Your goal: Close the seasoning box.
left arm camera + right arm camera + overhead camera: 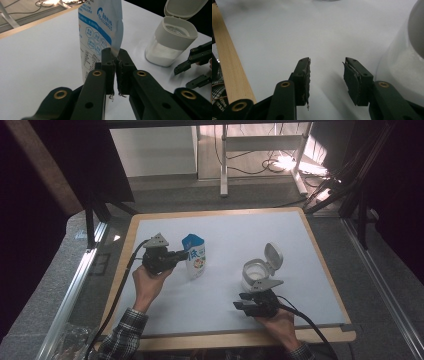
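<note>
A blue and white pouch (195, 256) stands upright on the white mat (215, 300), left of centre. My left gripper (183, 255) reaches it from the left. In the left gripper view the gripper (116, 53) is shut on the thin side edge of the pouch (100, 25). A clear jar of white powder (256, 275) with its white flip lid (273, 256) open stands to the right. My right gripper (239, 300) lies just in front of the jar, pointing left. In the right gripper view it (327, 65) is open with nothing between its fingers, and the jar (404, 62) is at its right.
The mat lies on a wooden table whose light rim (250, 339) runs along the front and also borders the mat (227, 57) in the right gripper view. Black cables trail from both grippers. Beyond the table are a grey floor and a white table frame (223, 165).
</note>
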Motion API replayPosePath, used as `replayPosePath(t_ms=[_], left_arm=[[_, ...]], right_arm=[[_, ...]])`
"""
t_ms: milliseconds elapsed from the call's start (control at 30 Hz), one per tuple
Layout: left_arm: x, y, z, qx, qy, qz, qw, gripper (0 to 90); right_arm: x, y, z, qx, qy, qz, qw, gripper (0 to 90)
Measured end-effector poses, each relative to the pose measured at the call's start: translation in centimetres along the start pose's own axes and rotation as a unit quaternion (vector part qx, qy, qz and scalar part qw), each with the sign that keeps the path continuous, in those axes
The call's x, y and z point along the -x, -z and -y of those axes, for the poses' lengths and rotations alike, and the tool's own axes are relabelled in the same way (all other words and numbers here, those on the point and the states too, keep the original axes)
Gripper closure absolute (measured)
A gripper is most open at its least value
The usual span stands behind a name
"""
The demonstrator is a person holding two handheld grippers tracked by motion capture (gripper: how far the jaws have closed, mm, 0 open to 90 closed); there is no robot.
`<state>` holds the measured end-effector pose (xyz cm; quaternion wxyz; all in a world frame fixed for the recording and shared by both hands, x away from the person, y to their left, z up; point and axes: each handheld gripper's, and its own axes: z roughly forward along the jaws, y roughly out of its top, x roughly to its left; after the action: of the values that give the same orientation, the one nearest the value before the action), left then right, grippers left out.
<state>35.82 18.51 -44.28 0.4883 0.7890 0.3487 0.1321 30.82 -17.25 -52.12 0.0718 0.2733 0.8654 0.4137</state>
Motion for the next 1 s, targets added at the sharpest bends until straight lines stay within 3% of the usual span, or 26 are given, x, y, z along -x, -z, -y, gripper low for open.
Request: replayPosePath(t_ms=[333, 533, 800, 1000], left_arm=[[0.3, 0.2, 1.0, 0.011, 0.002, 0.000, 0.9999, 81.6], [0.6, 0.2, 1.2, 0.017, 0.001, -0.004, 0.9998, 74.2], [1.0, -0.1, 1.3, 0.011, -0.010, -0.021, 0.9997, 61.7], [1.4, -0.2, 1.5, -0.005, -0.023, -0.045, 0.9987, 50.7]], right_arm=[[0.0, 0.0, 0.2, -0.002, -0.001, 0.002, 1.0000, 57.0], [0.0, 0.0, 0.2, -0.001, -0.001, 0.003, 1.0000, 57.0], [0.1, 0.2, 0.3, -0.001, -0.003, 0.004, 1.0000, 57.0], [0.2, 0.5, 0.4, 0.002, -0.004, 0.005, 1.0000, 58.3]])
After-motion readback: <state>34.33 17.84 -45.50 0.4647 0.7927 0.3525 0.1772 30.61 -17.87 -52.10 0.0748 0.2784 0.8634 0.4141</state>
